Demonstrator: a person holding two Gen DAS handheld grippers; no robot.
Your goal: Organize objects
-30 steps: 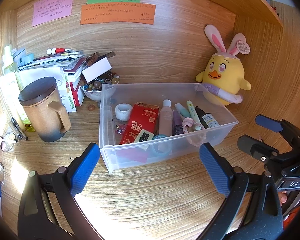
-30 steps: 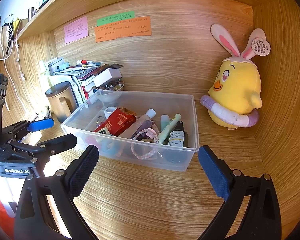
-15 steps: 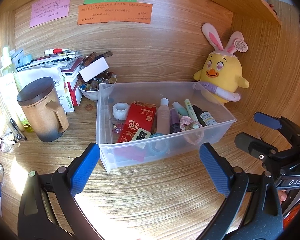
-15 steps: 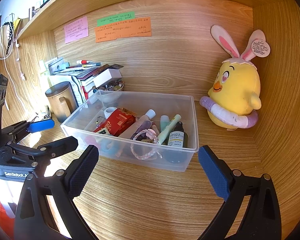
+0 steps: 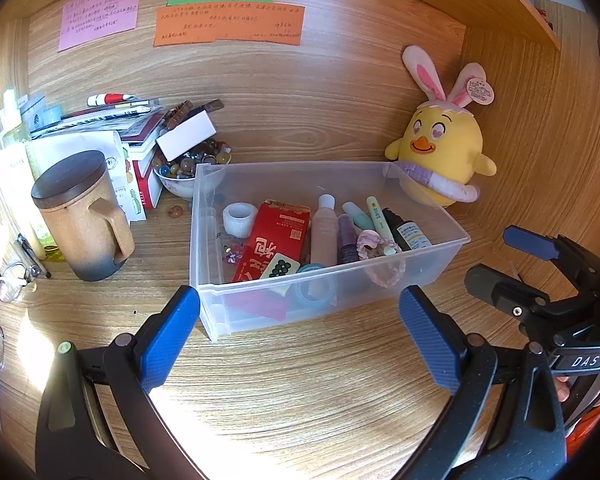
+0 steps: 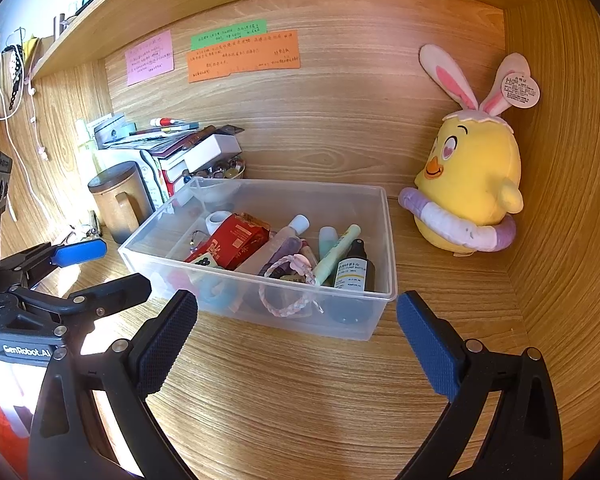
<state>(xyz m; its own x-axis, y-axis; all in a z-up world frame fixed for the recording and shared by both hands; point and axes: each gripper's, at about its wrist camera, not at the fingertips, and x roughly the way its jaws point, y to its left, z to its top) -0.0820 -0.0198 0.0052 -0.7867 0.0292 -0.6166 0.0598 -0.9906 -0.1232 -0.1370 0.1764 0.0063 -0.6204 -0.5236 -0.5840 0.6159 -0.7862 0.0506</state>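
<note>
A clear plastic bin (image 5: 452, 236) (image 6: 388, 240) stands on the wooden desk. It holds a red packet (image 5: 274, 236) (image 6: 236, 236), a white tape roll (image 5: 239, 218), small bottles, a pale green tube (image 6: 336, 254), a dark dropper bottle (image 6: 354, 268) and a pink braided hair tie (image 6: 288, 296). My left gripper (image 5: 300, 332) is open and empty, just in front of the bin. My right gripper (image 6: 296, 332) is open and empty, in front of the bin's right end. Each gripper shows in the other's view.
A yellow chick plush with bunny ears (image 5: 446, 152) (image 6: 472, 192) sits in the back right corner. A brown lidded mug (image 5: 82, 216), a bowl of beads (image 5: 184, 176) and a stack of books and boxes (image 5: 120, 132) stand at the left. Sticky notes (image 5: 228, 24) are on the back wall.
The left wrist view has shifted slightly, so the bin sits a little further left in it. Both grippers stay open and empty. Nothing in the bin has moved.
</note>
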